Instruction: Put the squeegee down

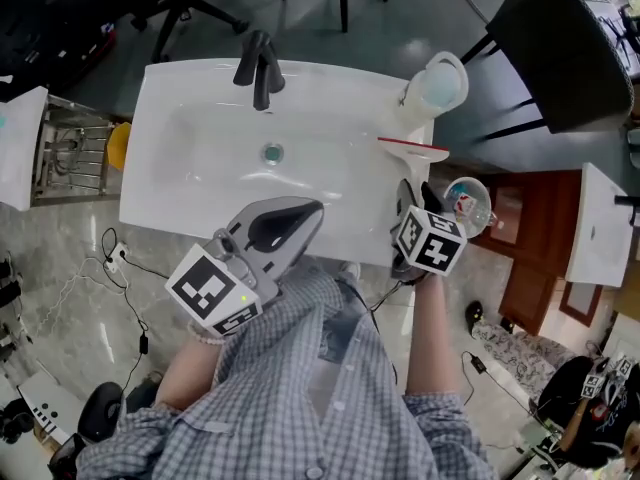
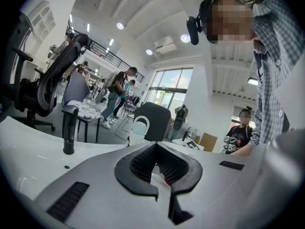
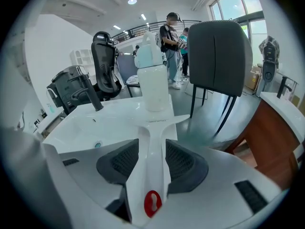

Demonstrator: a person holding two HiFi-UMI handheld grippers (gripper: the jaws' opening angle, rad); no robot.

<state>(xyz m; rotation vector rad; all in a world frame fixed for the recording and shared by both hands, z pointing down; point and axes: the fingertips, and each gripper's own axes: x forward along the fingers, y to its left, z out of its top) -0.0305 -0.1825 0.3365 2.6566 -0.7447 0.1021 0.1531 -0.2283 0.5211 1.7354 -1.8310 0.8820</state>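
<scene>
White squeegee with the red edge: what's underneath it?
The white squeegee with the red blade rests on the white ceramic sink's flat rim. Its handle end lies between the right tool's open pads, which hide what is beneath there.

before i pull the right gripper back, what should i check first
1. White plastic squeegee with a red edge: its blade lies on the rim of the white ceramic sink. Ok.
2. Right gripper: jaws apart, pads seemingly off the handle, which lies between them. Ok.
3. Handle's near end, with the red hanging hole, supported by the sink: cannot tell.
4. Translucent white bottle: upright just beyond the blade, out of the way of a pull back. Ok.
5. Left gripper: shut with nothing between the jaws, away from the squeegee. Ok.
</scene>
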